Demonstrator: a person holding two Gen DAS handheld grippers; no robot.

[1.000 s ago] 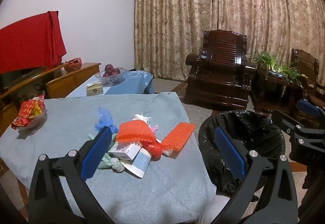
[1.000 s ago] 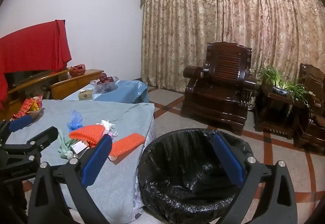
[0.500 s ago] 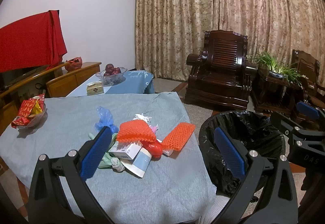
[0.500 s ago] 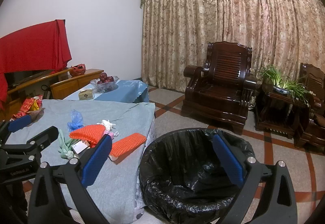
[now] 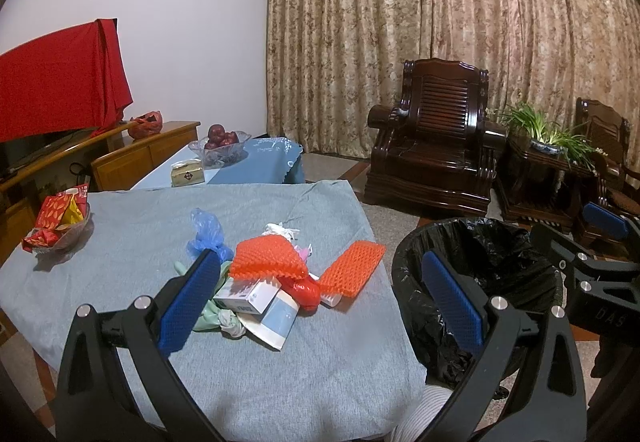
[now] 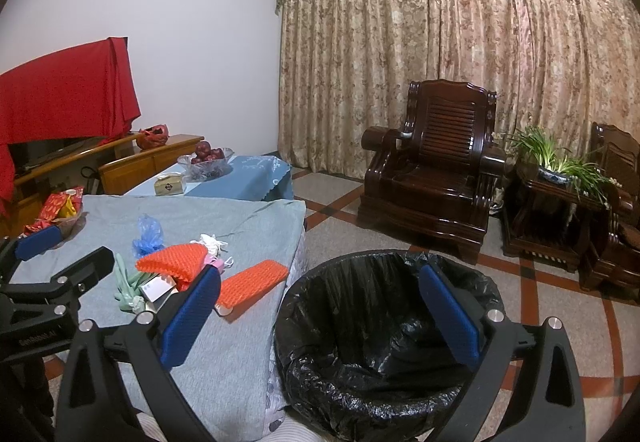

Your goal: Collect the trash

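grey cloth is covering the surface [image 5: 120, 242] under me. i am holding my left claw [image 5: 320, 298] and right claw [image 6: 320, 312] spread apart, empty. trash pile [image 5: 264, 274] is lying mid-surface, the black-lined bin [image 6: 380, 326] standing just beside its edge.

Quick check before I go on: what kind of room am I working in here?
Most likely a home living room. A carved wooden armchair stands before floor-length patterned curtains, a potted plant sits on a side table, and a bowl of fruit rests on a low table.
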